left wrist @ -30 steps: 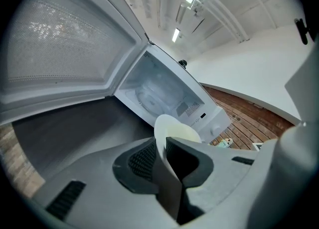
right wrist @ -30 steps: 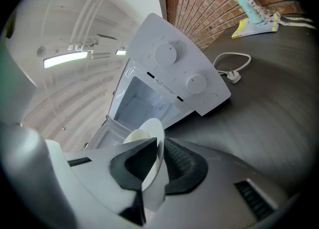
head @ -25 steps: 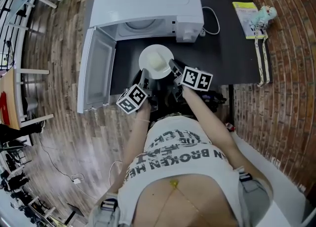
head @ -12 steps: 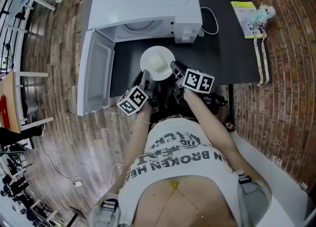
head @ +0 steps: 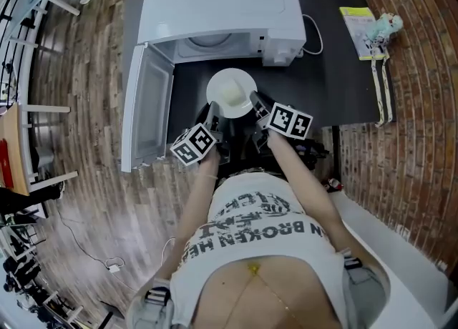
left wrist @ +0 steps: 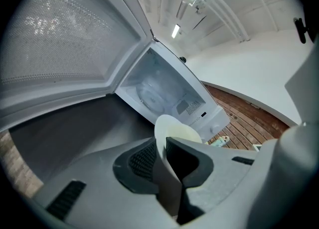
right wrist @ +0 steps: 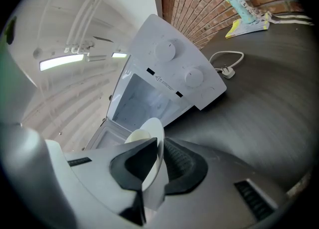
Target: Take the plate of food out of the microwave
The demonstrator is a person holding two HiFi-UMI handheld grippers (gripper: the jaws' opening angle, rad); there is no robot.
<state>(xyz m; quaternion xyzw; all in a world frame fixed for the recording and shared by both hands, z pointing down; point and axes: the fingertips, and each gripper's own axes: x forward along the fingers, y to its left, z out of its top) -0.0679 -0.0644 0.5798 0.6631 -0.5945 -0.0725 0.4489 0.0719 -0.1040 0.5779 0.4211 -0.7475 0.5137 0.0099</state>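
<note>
A white plate (head: pixel 230 93) with pale food on it hangs level just in front of the open white microwave (head: pixel 222 6), over the dark table (head: pixel 343 84). My left gripper (head: pixel 212 116) is shut on the plate's near-left rim. My right gripper (head: pixel 255 101) is shut on its near-right rim. In the left gripper view the plate (left wrist: pixel 175 129) stands edge-on, and the left gripper (left wrist: pixel 160 146) pinches its rim between the ribbed pads. The right gripper view shows the same for the right gripper (right wrist: pixel 158 149), with the plate (right wrist: pixel 150 134) in front of the empty microwave cavity (right wrist: pixel 144 101).
The microwave door (head: pixel 147 106) stands swung open to the left, past the table's left edge. A white cord and plug (head: pixel 312 34) lie right of the microwave. A leaflet and a small doll (head: pixel 366 28) rest at the table's far right, by a brick wall.
The plate and both grippers keep about the same place before the microwave. Only the head view has shifted slightly.
</note>
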